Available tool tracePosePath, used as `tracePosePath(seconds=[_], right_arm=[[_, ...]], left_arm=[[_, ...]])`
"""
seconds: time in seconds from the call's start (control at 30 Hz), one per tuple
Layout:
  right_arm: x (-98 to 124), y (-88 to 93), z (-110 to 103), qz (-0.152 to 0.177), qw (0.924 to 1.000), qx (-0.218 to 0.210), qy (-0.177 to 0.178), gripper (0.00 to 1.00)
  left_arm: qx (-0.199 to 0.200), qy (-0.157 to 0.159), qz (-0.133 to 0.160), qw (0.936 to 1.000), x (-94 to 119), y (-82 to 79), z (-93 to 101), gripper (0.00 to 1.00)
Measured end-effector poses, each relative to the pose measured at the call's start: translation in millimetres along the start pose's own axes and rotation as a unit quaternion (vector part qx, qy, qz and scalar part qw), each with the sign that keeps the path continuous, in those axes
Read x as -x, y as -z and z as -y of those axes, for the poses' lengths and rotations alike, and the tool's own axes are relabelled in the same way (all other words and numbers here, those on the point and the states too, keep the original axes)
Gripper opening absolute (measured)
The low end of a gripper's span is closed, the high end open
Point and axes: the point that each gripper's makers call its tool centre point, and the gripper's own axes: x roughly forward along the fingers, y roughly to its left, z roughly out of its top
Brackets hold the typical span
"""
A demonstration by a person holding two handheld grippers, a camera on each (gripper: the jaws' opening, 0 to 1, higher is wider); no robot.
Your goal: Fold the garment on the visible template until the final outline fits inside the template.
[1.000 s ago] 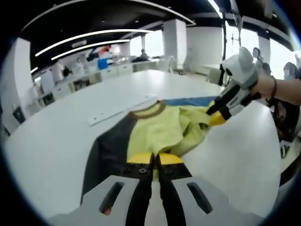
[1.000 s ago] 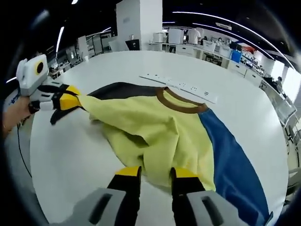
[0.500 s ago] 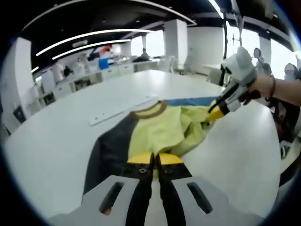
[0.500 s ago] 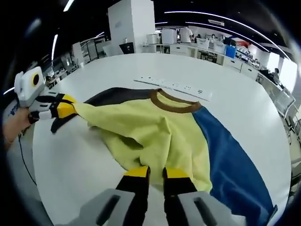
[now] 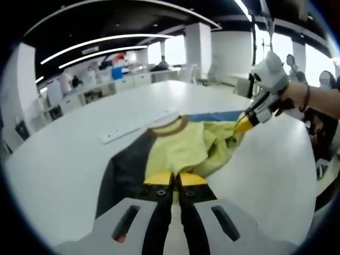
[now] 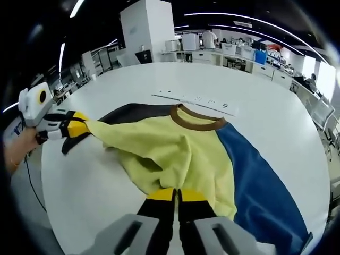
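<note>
Left gripper view, nearest first: the left gripper has its yellow-tipped jaws pressed together on the near edge of the garment, right at the tips. Beyond them the yellow panel runs forward to a brown collar, with a dark panel off to the left and a sliver of blue past the collar to the right. Further right and ahead, the right gripper bites a bunched yellow corner and holds it above the white table. A long pale strip lies on the table just beyond the collar; whether it belongs to the template I cannot tell.

Right gripper view shows its own jaws clamped narrow on a yellow fold close in front, the cloth rumpled and doubled ahead, the blue panel spreading flat to the right, and the left gripper out at far left gripping a stretched yellow edge.

Judging from this, a fold of the yellow layer is in hand. To do it well, keep both grips level and the cloth lightly taut between them, carry the edge across together, and lay it down without dragging the flat panels out of line. Loosening either bite early would likely leave a crumpled heap.
</note>
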Motion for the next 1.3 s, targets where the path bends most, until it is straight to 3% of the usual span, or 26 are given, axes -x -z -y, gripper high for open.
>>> tracePosePath(seconds=[0.2, 0.53, 0.87, 1.3], right_arm=[[16.6, -13.6, 2.0, 0.023, 0.9996, -0.012, -0.005, 0.0], [49.1, -18.2, -4.5, 0.023, 0.9995, -0.005, -0.022, 0.0], [86.6, 0.1, -19.8, -0.003, 0.9986, 0.031, -0.044, 0.0], [121.0, 31.4, -49.7, -0.019, 0.995, 0.043, -0.088, 0.0]], left_arm=[[-0.005, -0.003, 0.006, 1.0, 7.9, -6.7, -2.1, 0.0], [-0.031, -0.006, 0.016, 0.9994, 26.0, -25.7, -1.6, 0.0], [-0.049, 0.003, 0.015, 0.9987, 52.4, -30.5, 11.5, 0.0], [-0.064, 0.021, 0.0, 0.9977, 100.3, -9.8, 32.9, 0.0]])
